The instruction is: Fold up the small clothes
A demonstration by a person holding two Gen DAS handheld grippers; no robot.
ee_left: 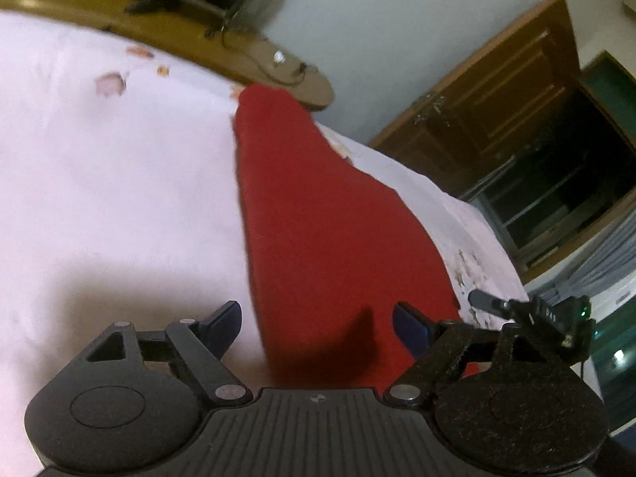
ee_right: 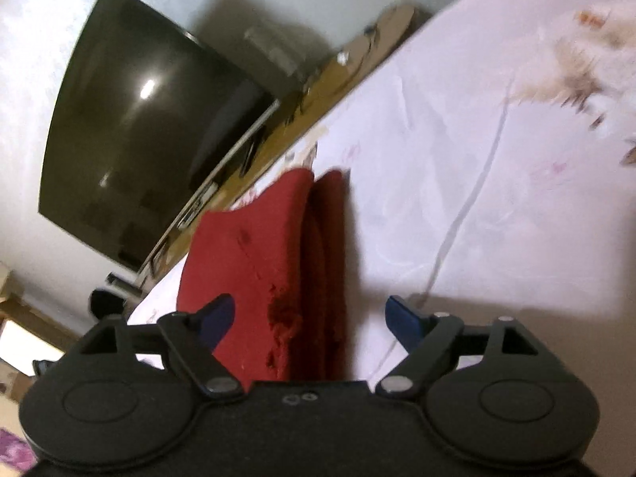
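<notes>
Left wrist view: red knitted garment [ee_left: 318, 206] lies folded lengthwise on the pale pink bedsheet [ee_left: 119, 179], reaching toward the bed's far edge by the wooden shelf [ee_left: 167, 35]. Left gripper [ee_left: 317, 324] stands wide apart above its near end, holding nothing. Right gripper [ee_right: 310, 318] likewise gapes, nothing pinched. Judgement: a fold appears just laid; next move calls for gripping the near end for a crosswise fold

One red garment [ee_left: 318, 214], apparently folded, one white bedsheet [ee_left: 119, 183], one dark television [ee_right: 151, 127].
</notes>
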